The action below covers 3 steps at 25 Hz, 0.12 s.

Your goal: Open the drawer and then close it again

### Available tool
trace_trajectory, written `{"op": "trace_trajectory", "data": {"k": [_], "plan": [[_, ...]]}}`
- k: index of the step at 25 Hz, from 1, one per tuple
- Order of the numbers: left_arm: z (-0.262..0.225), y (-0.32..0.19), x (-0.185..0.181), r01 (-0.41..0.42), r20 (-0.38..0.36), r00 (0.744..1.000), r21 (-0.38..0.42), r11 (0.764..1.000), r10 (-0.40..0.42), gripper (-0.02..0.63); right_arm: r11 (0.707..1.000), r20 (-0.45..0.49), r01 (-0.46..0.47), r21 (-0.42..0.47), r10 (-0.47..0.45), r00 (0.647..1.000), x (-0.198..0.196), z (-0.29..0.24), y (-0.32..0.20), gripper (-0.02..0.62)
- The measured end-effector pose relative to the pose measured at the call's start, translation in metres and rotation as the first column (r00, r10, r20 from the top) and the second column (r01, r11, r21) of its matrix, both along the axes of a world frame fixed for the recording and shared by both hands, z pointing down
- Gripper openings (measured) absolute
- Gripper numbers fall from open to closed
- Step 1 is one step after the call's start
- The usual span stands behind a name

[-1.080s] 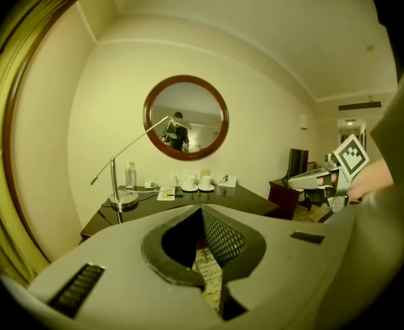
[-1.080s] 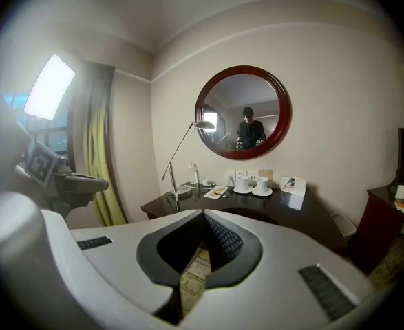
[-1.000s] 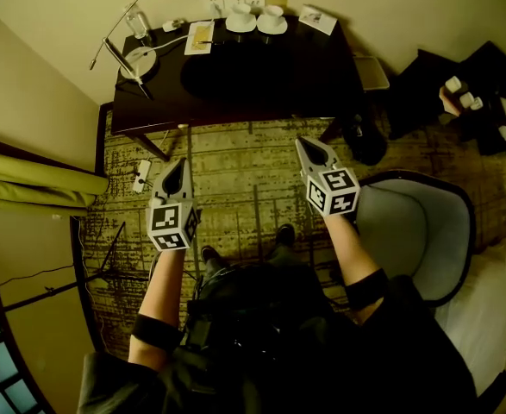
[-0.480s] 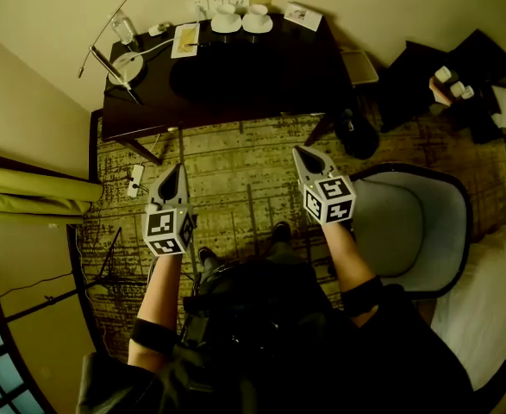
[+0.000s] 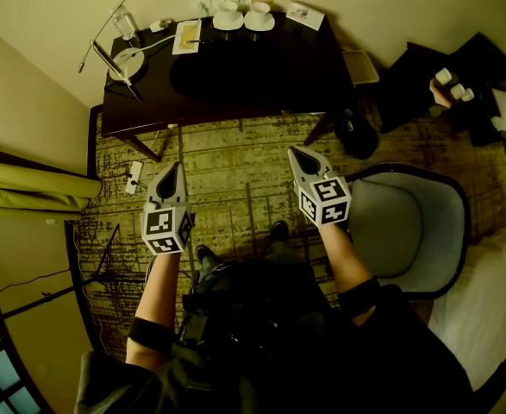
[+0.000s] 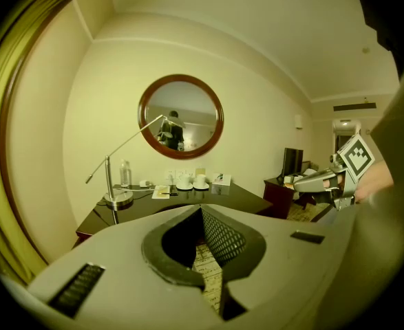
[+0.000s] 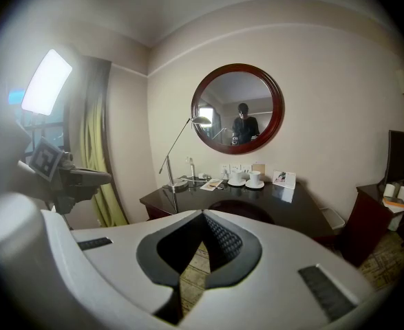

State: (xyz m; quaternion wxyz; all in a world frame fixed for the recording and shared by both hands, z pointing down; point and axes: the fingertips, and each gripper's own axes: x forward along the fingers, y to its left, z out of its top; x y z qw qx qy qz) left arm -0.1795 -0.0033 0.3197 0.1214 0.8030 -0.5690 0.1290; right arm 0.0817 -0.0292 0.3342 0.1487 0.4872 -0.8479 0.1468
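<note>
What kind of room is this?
Probably a hotel room. A dark desk holds two cups on saucers and a desk lamp, a round mirror hangs on the wall above it, and an armchair stands nearby.

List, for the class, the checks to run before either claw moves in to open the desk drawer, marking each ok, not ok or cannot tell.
1. Left claw empty: ok, jaws together with nothing between them.
2. Right claw empty: ok, also shut on nothing.
3. Jaws parted to take a handle: not ok, both are shut.
4. Claws at the desk: not ok, both hang over the carpet, short of its front edge.
5. Drawer handle located: cannot tell, no view shows it.
6. Way to the desk front free: ok, the armchair stands off to the right.
</note>
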Motion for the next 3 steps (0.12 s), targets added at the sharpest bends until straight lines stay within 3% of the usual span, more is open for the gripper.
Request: {"op": "trace_trajectory", "data": {"k": [3], "plan": [[0.0014,0.0012,-0.0010,0.000,-0.003,1.000,-0.006,1.000,0.000,0.002,1.000,0.000,-0.001,-0.004,0.001,1.000,-0.0002,0.0007,0.0008,0.000]]}}
